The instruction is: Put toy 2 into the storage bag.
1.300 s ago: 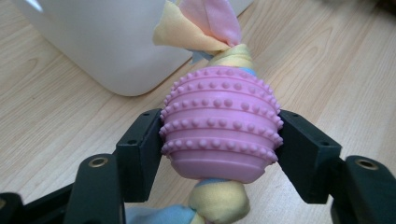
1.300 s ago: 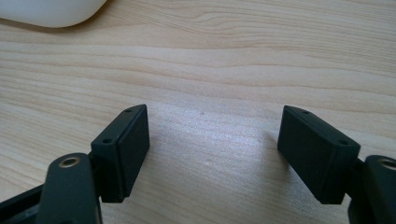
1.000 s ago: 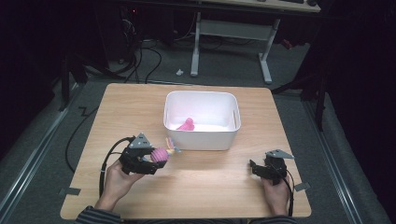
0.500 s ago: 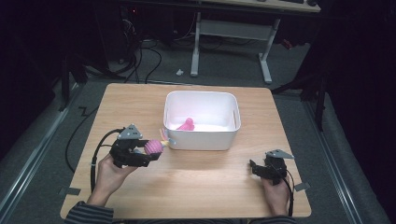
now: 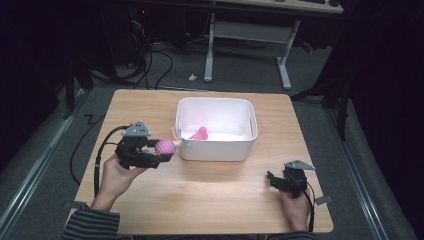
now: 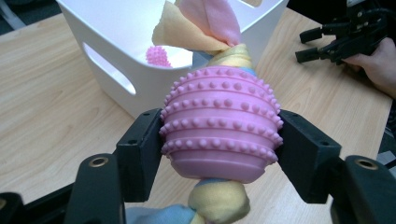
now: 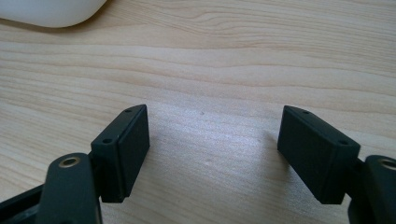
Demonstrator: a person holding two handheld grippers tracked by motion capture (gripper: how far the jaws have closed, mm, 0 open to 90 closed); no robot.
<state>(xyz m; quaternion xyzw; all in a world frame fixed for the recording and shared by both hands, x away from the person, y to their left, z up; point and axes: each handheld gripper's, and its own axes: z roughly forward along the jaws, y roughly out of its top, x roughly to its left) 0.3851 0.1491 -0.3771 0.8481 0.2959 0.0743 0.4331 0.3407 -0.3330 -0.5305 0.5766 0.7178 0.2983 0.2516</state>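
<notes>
From the high view the left gripper [image 5: 161, 152] has carried the pink knobbed toy [image 5: 164, 147] up beside the white bin [image 5: 216, 150], so dropping it in looks close; its own view shows jaws clamped on it, while the right gripper's [image 7: 212, 140] view shows jaws wide over bare table [image 7: 233, 56].

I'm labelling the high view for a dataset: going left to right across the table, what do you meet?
Left hand-held gripper → pink studded toy in its jaws → white bin → right hand-held gripper.

Right gripper [image 7: 212, 149] spread wide, wooden table [image 7: 233, 60], perhaps bin corner [image 7: 51, 11]
</notes>
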